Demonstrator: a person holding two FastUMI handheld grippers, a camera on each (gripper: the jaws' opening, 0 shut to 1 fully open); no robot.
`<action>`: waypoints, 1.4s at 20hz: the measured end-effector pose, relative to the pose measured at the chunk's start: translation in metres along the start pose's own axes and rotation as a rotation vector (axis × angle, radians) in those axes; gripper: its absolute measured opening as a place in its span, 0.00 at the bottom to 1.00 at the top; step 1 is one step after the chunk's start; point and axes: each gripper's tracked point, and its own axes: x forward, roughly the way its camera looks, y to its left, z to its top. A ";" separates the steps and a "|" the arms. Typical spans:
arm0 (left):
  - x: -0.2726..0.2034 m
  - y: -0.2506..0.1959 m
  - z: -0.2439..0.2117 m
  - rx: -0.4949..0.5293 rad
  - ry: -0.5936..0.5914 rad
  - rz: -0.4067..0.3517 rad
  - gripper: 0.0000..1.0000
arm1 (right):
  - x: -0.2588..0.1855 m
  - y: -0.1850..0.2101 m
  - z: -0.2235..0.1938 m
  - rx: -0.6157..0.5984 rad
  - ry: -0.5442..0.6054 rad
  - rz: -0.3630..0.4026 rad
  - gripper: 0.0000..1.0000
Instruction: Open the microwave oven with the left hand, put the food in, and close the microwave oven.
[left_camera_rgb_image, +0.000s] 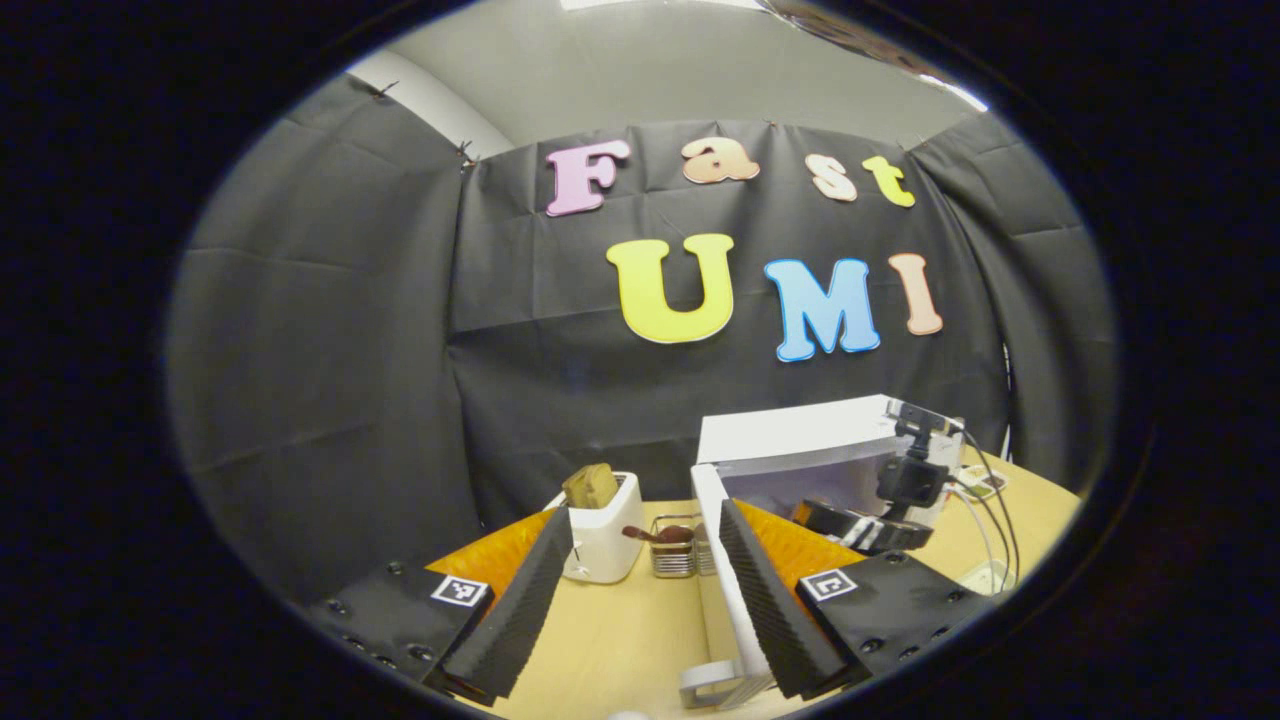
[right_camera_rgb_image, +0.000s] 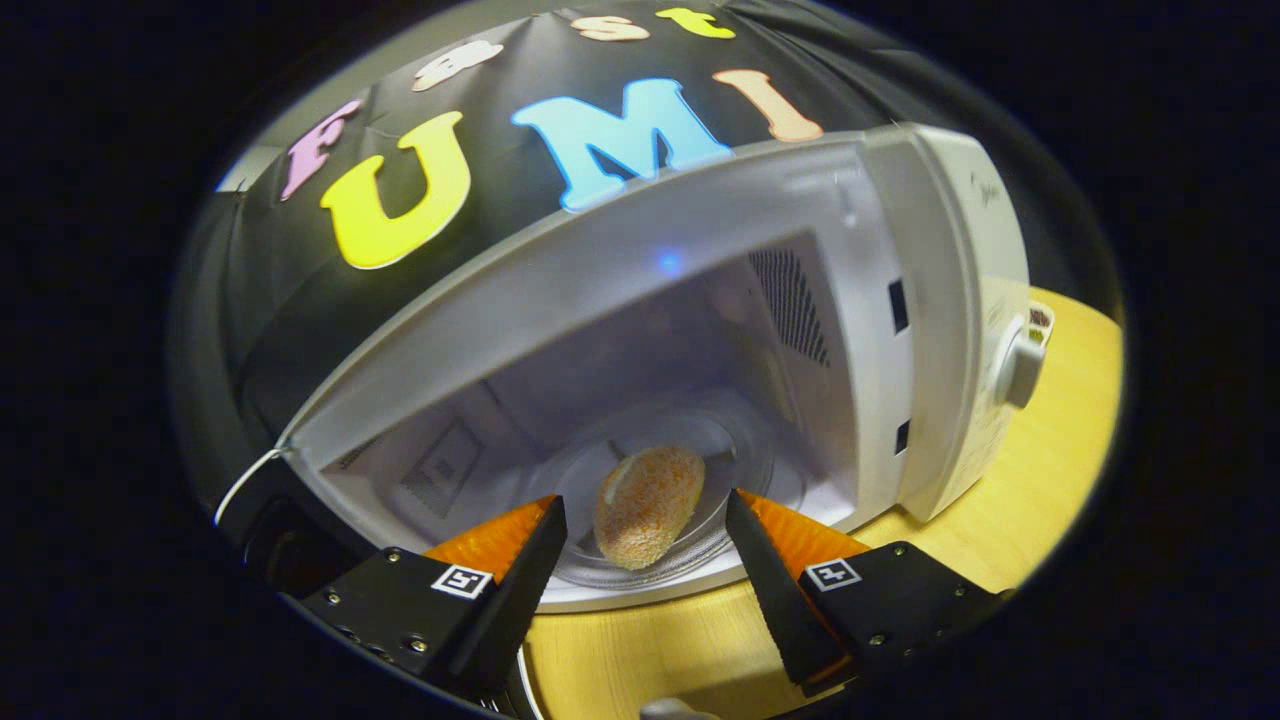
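Note:
The white microwave (right_camera_rgb_image: 940, 300) stands open. A breaded, orange-speckled piece of food (right_camera_rgb_image: 648, 505) lies on its glass turntable (right_camera_rgb_image: 740, 470). My right gripper (right_camera_rgb_image: 645, 508) is open at the cavity mouth, its fingertips on either side of the food with a gap on both sides. In the left gripper view the microwave (left_camera_rgb_image: 800, 435) is at the right, with its door (left_camera_rgb_image: 712, 545) swung out edge-on toward me. My left gripper (left_camera_rgb_image: 644, 515) is open, the door's edge lying just inside its right finger. The right gripper (left_camera_rgb_image: 880, 520) is seen at the cavity mouth.
A white toaster (left_camera_rgb_image: 605, 540) with a slice of bread stands left of the door, next to a small metal rack (left_camera_rgb_image: 672, 550). The door handle (left_camera_rgb_image: 712, 685) shows near the bottom. Cables (left_camera_rgb_image: 985, 520) trail over the wooden table (right_camera_rgb_image: 1050, 470). A knob (right_camera_rgb_image: 1015, 365) sits on the microwave's front.

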 end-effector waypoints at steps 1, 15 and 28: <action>-0.001 0.005 0.002 -0.005 -0.010 0.010 0.98 | -0.021 0.002 0.005 -0.050 0.018 0.034 0.98; -0.027 0.056 -0.054 0.075 0.068 0.143 0.98 | -0.254 -0.090 0.182 -0.421 -0.159 0.084 0.98; -0.035 0.021 -0.159 0.095 0.225 0.111 0.95 | -0.311 -0.141 0.205 -0.394 -0.105 0.067 0.98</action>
